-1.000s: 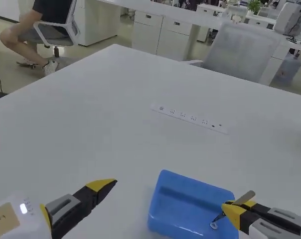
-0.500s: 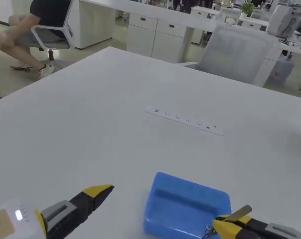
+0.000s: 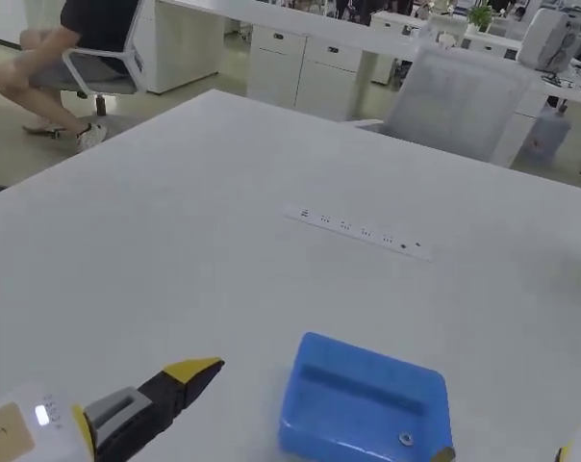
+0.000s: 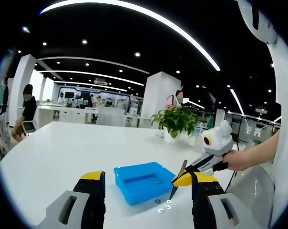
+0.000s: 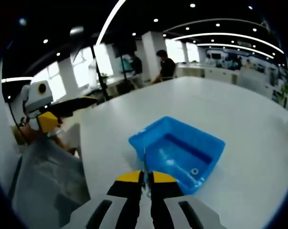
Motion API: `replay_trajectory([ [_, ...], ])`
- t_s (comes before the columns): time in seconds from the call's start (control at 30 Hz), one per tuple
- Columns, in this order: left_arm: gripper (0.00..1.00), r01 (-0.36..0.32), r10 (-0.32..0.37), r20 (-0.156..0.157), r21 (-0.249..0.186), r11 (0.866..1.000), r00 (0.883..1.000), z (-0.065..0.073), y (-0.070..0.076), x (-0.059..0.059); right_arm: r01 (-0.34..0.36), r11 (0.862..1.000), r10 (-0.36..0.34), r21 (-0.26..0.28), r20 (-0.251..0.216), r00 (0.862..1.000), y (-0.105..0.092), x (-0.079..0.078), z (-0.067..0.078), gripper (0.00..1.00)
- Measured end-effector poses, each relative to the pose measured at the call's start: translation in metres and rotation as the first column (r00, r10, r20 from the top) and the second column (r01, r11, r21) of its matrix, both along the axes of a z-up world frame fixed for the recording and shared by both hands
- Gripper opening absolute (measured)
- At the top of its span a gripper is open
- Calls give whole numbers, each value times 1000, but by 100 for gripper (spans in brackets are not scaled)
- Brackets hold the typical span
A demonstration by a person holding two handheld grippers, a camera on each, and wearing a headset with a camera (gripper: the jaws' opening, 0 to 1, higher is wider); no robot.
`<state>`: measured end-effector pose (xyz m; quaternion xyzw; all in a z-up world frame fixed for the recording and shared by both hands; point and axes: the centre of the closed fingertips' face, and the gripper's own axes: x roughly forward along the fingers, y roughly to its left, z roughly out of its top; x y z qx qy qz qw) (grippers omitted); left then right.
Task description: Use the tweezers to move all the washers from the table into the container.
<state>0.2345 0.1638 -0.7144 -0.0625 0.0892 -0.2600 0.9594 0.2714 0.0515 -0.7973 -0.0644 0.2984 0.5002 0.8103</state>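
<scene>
One washer (image 3: 405,439) sits in the blue container (image 3: 367,399), down near its front corner, and the right gripper view shows the same ring (image 5: 195,171) on the tray floor. More washers (image 4: 163,204) lie loose on the white table (image 3: 223,212), just beside the container wall. I make it three or four, though they are too small to count for sure.

Now the right gripper (image 5: 146,175): its jaws are clamped tight on the tweezers (image 5: 145,160), which stick out forward between them. In the left gripper view those tweezers (image 4: 180,174) slant down, with the tips just above the loose cluster. I see nothing between the tips, though they are very fine.

The left gripper (image 3: 196,373) hovers off to the side, near the container but not touching it. Its jaws are spread wide and hold nothing.

So I judge this is the reach for the next washer: one delivered, the rest to go. The next move calls for care. Lower the tips around a single ring, squeeze, lift clear of its neighbours, then carry it over the rim and release. The risk is nudging the cluster apart, or the ring slipping from such thin tips.
</scene>
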Motion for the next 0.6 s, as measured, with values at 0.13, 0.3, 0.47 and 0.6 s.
replay_trajectory([
  [0.13, 74, -1, 1, 0, 2, 1000, 1000, 2, -2, 0, -5, 1000, 5, -7, -9, 1000, 1, 0, -6, 3],
  [0.3, 74, 1, -1, -4, 6, 1000, 1000, 3, -6, 0, -8, 1000, 7, -20, -11, 1000, 0, 0, -10, 3],
  [0.47, 74, 2, -2, -6, 10, 1000, 1000, 5, -9, 0, -19, 999, 19, -32, -1, 1000, -1, -3, -13, 3],
  [0.6, 74, 5, -5, -7, 9, 1000, 1000, 5, -10, 0, -27, 999, 27, -39, 9, 1000, -1, -5, -12, 3],
])
